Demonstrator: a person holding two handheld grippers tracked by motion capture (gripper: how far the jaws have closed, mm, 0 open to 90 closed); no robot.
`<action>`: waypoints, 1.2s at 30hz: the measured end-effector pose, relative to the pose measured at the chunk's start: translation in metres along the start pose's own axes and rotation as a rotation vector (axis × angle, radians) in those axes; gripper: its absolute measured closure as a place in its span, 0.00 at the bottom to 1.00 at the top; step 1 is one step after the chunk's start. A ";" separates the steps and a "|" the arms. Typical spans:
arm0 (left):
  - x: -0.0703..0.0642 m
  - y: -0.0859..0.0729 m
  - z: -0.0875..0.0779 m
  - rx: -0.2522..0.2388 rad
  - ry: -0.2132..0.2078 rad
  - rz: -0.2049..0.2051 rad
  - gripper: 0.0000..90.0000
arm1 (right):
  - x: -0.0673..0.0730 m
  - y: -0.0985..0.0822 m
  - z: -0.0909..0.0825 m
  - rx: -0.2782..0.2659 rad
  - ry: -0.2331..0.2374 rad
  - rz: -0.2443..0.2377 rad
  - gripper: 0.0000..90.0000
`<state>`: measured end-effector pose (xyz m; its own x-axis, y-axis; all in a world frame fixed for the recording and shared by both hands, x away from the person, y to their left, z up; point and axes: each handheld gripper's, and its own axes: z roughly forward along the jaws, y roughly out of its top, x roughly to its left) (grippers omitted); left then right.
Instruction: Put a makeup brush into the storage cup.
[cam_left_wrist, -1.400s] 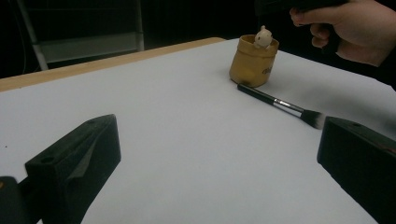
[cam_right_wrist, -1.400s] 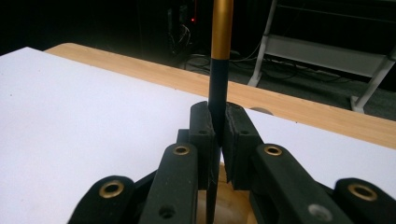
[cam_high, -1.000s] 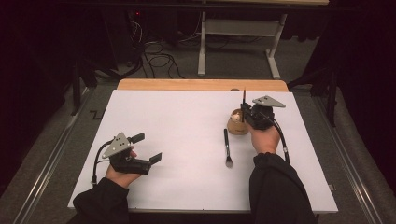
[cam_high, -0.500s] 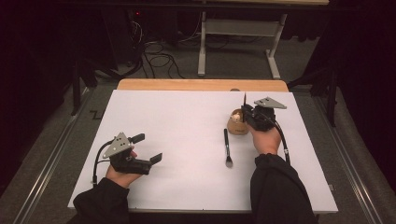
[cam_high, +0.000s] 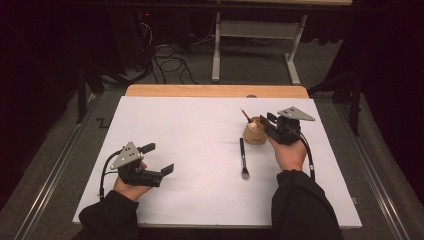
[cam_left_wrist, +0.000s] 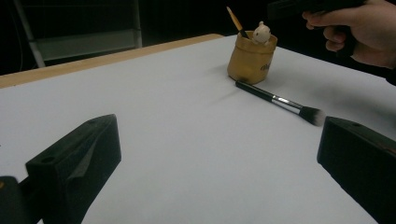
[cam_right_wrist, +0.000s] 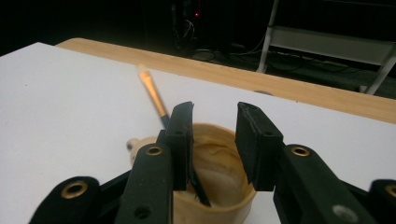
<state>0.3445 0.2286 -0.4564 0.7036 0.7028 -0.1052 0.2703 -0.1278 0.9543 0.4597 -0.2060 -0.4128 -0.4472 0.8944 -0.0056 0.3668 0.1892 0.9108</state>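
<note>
The broad white desk (cam_high: 200, 150) with a bare wooden strip along its far edge carries everything, smooth and flat, so light things will slide on it easily.

The left tool (cam_high: 156, 159) rests near the front left corner, its jaws spread wide with nothing between them, well apart from the rest.

The right tool (cam_high: 267, 121) hangs just above and beside the small tan pot of soft, wrinkled material (cam_high: 255, 131), right of the desk's middle. Its jaws have just been opening and now stand a little apart over the pot's mouth with nothing pinched. The pot looks light and pliable with a rolled rim; a squeeze would likely dent it, and a nudge could tip it.

A long black-handled make-up brush with a silver ferrule and pale soft bristles (cam_high: 243, 157) lies flat just in front of the pot. It looks light, stiff and slim, and may roll; the mid-handle is the place to take it, not the bristles.

A thin dark brush with an orange tip (cam_right_wrist: 154, 95) leans in the pot, light and loose.
</note>
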 end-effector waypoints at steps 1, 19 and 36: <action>0.000 0.000 0.000 0.000 0.000 0.000 0.00 | 0.000 -0.001 -0.003 0.001 0.003 -0.003 0.75; 0.001 -0.001 0.002 0.009 0.003 0.003 0.00 | 0.015 -0.033 -0.054 -0.026 0.061 -0.025 0.59; 0.003 -0.003 0.004 0.007 -0.015 -0.026 0.00 | 0.023 -0.075 -0.089 -0.068 0.085 -0.007 0.20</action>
<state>0.3480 0.2282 -0.4610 0.7061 0.6953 -0.1342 0.2930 -0.1143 0.9493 0.3496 -0.2356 -0.4450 -0.5180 0.8551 0.0201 0.3085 0.1649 0.9368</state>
